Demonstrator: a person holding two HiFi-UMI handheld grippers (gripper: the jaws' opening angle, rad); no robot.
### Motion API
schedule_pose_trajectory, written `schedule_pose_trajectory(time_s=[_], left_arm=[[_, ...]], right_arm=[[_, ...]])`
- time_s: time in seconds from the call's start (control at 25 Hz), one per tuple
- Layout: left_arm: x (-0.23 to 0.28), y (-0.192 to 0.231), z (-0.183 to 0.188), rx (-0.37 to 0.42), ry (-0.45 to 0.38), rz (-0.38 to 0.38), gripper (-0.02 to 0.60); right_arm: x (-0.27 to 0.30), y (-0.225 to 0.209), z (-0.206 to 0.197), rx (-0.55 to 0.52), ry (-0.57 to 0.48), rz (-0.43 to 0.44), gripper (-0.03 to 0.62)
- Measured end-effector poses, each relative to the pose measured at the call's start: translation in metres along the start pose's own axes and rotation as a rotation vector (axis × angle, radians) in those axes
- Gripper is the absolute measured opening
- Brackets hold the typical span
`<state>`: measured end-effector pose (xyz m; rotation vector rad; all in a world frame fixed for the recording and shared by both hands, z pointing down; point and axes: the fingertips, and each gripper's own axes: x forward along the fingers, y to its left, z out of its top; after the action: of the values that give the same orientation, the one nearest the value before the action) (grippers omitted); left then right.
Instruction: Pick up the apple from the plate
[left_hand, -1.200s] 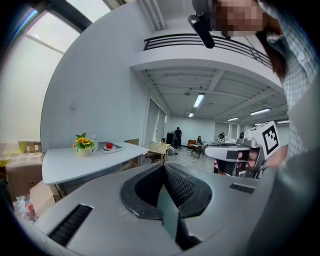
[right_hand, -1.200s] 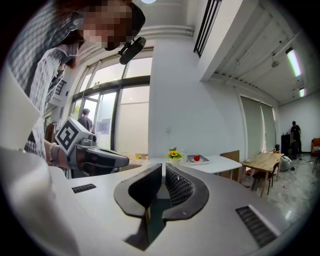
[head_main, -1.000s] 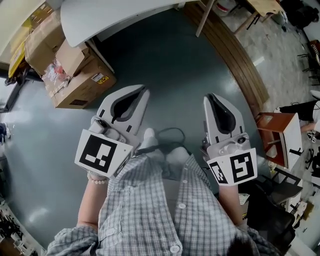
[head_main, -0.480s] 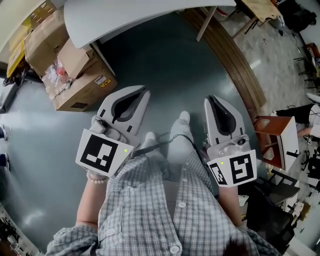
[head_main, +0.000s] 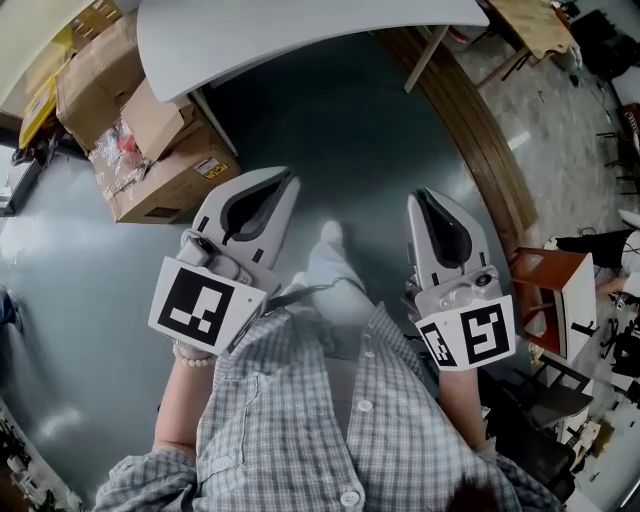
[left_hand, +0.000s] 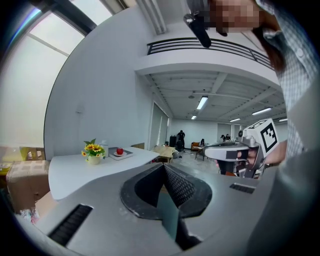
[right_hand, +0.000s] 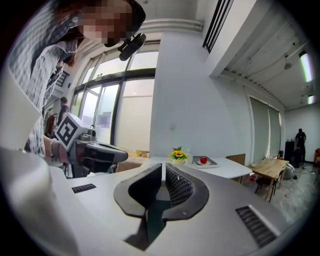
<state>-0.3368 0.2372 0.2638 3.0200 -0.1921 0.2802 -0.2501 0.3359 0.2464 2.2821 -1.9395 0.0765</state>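
A small red apple (left_hand: 119, 151) sits on a plate on a grey tray (left_hand: 125, 155), far off on a white table (left_hand: 75, 170). The right gripper view shows the same apple (right_hand: 203, 160) and tray (right_hand: 210, 163) beside a pot of sunflowers (right_hand: 177, 155). My left gripper (head_main: 284, 180) and right gripper (head_main: 419, 193) are held at waist height over the floor, well short of the table (head_main: 300, 30). Both are shut with nothing between the jaws. In the head view the apple is out of sight.
Cardboard boxes (head_main: 150, 150) are stacked on the floor at the left, under the table's edge. A wooden floor strip (head_main: 470, 130) curves along the right, with a brown stand (head_main: 545, 270) beyond it. People and wooden tables (right_hand: 272, 172) stand far back in the room.
The person has stepped forward: the white table's edge has come further into the head view and a foot has swung ahead. Both grippers stay shut in the same pose.
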Motion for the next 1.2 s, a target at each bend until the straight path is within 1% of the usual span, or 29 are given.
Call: schedule_pose_trajectory(time_s=[0.24,0.56,0.68,0.84,1.08,1.2], left_arm=[[0.033,0.020,0.014,0.004,-0.020,0.038,0.011],[0.075,0.045,0.032,0.004,-0.005,0.106,0.011],[0.093,0.058,0.039,0.003,0.000,0.141,0.011],[0.119,0.069,0.051,0.001,-0.026,0.155,0.011],[0.154,0.085,0.053,-0.021,-0.042,0.184,0.011],[0.173,0.086,0.057,-0.016,-0.047,0.190,0.011]], right_arm=[[0.035,-0.029,0.004,0.007,-0.019,0.055,0.035],[0.086,-0.069,0.011,-0.005,-0.037,0.141,0.035],[0.104,-0.088,0.013,-0.001,-0.034,0.158,0.035],[0.126,-0.113,0.019,-0.006,-0.045,0.171,0.035],[0.151,-0.146,0.016,-0.032,-0.047,0.190,0.035],[0.154,-0.164,0.014,-0.037,-0.049,0.192,0.035]])
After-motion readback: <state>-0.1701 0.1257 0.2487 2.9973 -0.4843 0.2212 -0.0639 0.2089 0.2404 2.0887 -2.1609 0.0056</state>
